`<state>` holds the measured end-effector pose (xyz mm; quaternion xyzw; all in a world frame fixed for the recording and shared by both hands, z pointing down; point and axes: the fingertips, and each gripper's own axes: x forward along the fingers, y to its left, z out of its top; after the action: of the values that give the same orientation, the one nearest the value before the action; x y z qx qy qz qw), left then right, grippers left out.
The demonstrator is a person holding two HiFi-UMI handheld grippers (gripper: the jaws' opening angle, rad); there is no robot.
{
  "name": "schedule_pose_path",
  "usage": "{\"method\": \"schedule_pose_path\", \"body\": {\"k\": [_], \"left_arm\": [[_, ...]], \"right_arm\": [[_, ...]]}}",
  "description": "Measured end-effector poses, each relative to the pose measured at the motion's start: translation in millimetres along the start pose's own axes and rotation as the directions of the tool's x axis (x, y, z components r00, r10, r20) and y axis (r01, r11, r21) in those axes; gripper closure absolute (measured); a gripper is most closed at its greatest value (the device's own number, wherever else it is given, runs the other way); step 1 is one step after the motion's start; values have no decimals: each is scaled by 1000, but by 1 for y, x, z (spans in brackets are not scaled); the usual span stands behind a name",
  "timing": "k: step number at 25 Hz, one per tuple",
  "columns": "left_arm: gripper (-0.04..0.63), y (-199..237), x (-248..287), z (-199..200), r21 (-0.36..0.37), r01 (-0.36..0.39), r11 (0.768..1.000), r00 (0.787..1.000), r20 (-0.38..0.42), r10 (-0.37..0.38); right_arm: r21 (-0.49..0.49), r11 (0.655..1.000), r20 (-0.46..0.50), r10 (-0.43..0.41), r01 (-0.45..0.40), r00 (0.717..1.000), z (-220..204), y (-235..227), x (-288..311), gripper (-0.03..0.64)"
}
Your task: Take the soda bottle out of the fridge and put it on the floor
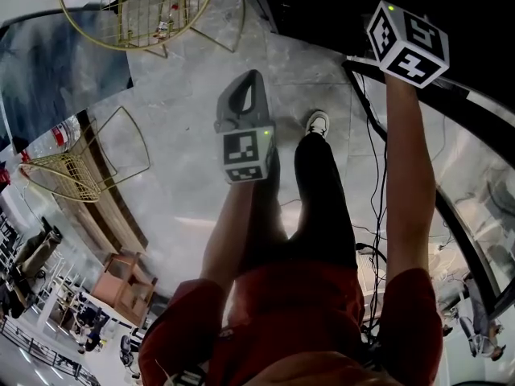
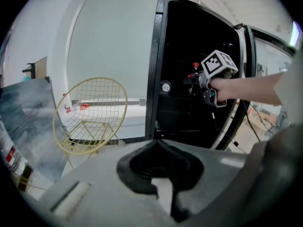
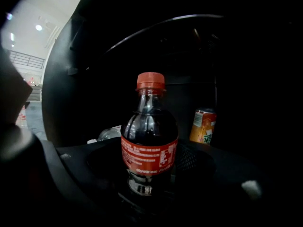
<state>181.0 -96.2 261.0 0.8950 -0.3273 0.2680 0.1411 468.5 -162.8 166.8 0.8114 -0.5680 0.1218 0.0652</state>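
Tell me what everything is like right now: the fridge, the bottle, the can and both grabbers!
Fridge: door swung open.
Soda bottle: upright, red cap on, gripped low down.
Can: upright, behind the bottle to its right; top not visible.
Right gripper: fingers shut on the soda bottle.
Left gripper: fingers together, nothing held, outside the fridge.
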Motion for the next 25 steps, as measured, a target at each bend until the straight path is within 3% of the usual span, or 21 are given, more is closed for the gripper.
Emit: {"method": "schedule_pose_path", "body": {"k": [14,20,25], "left_arm": [[595,-15,-57,48,25,37,999,999,11,-38],[595,-28,-98,77,26,46,999,999,22,-46],[595,-45,-141,91,73,76,994,997,11,-77]], "right_arm": [[-18,1000,-159,9,-12,987,-27,27,-81,308],[4,999,-208,32,-32,978,-21,38,-151,307],[51,998,-226,52,-42,973,-2,38,-220,307]]}}
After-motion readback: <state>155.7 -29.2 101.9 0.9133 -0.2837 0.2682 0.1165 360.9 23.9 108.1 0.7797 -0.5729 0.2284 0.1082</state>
